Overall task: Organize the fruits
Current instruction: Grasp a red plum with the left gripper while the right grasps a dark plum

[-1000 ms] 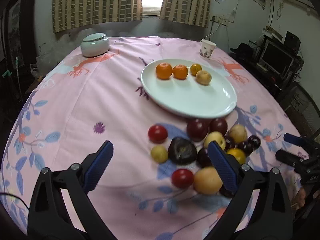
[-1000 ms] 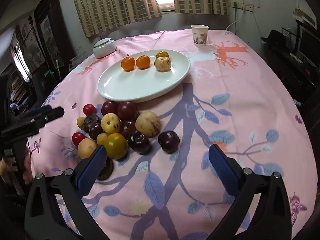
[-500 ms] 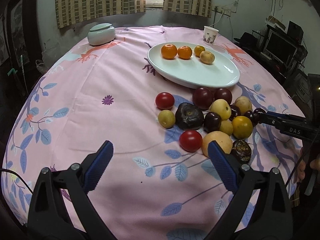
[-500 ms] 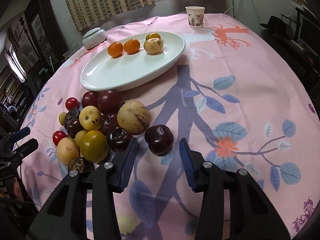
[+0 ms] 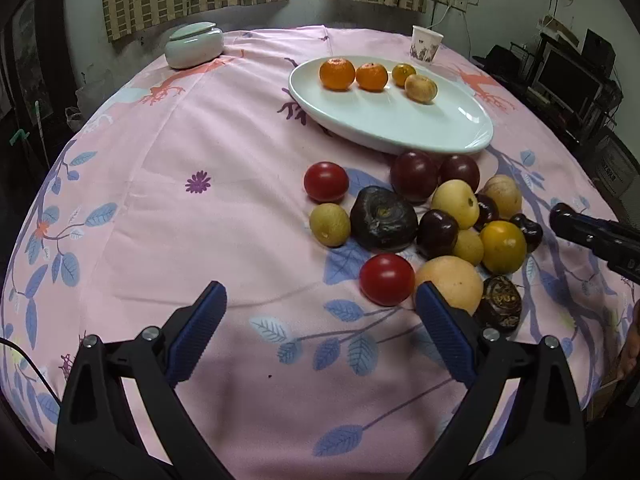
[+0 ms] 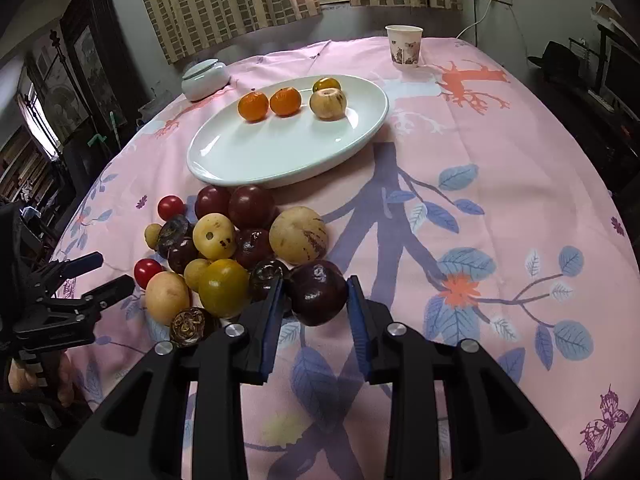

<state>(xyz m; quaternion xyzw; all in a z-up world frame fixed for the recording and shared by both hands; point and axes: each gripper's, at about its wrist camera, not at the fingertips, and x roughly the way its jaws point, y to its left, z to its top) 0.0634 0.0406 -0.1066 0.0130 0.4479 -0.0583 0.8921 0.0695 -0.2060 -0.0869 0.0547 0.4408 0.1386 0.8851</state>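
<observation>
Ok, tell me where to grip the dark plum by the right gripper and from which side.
Pinch the dark plum across its round middle, right gripper coming from the near, open-cloth side; its left finger must fit between plum and the small dark fruit beside it.

Two hand-held grippers, one spread wide, one closed in

The left black gripper with blue ribbed pads (image 5: pixel 320 320) hovers low, its jaws spread wide with nothing between them. The right black gripper with blue pads (image 6: pixel 316 300) has its fingers narrowed, both pads pressing a dark purple round plum (image 6: pixel 318 293).
</observation>
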